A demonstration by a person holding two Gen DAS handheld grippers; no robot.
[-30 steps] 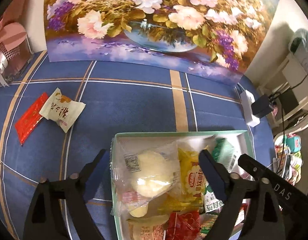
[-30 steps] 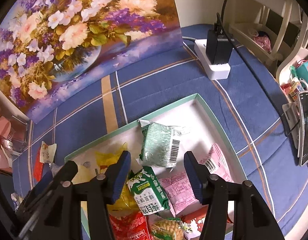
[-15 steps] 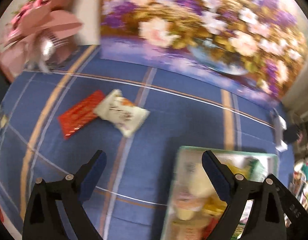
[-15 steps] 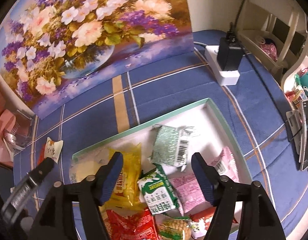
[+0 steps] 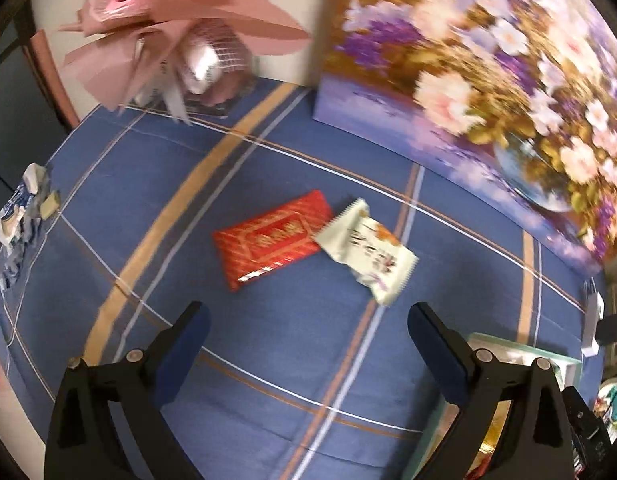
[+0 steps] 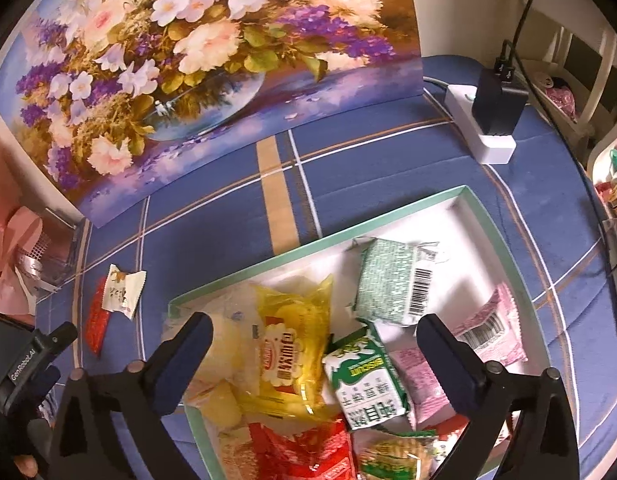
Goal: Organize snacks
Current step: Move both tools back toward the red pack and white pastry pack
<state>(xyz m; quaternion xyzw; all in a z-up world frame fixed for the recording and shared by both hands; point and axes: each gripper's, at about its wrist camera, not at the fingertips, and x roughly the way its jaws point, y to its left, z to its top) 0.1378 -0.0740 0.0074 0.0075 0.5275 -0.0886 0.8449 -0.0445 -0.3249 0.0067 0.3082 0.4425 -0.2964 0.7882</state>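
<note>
A red snack packet [image 5: 272, 239] and a white snack packet [image 5: 368, 251] lie side by side on the blue checked cloth; both also show small in the right wrist view, the red packet [image 6: 96, 314] and the white packet [image 6: 122, 291]. My left gripper [image 5: 306, 354] is open and empty, just short of them. A mint-rimmed white box [image 6: 424, 203] holds several snacks, among them a yellow bag [image 6: 292, 344] and a green packet [image 6: 392, 282]. My right gripper [image 6: 314, 360] is open and empty above the box. The box corner [image 5: 508, 344] shows at the left view's right.
A flower painting [image 6: 196, 48] stands along the back. A pink bouquet [image 5: 176, 40] stands at the back left. A white power strip with a black plug [image 6: 490, 120] lies at the back right. Crumpled wrappers [image 5: 22, 208] sit at the left table edge.
My left gripper has swung left, away from the box, so the red and white packets now lie straight ahead and closer. My right gripper has drawn back a little over the box.
</note>
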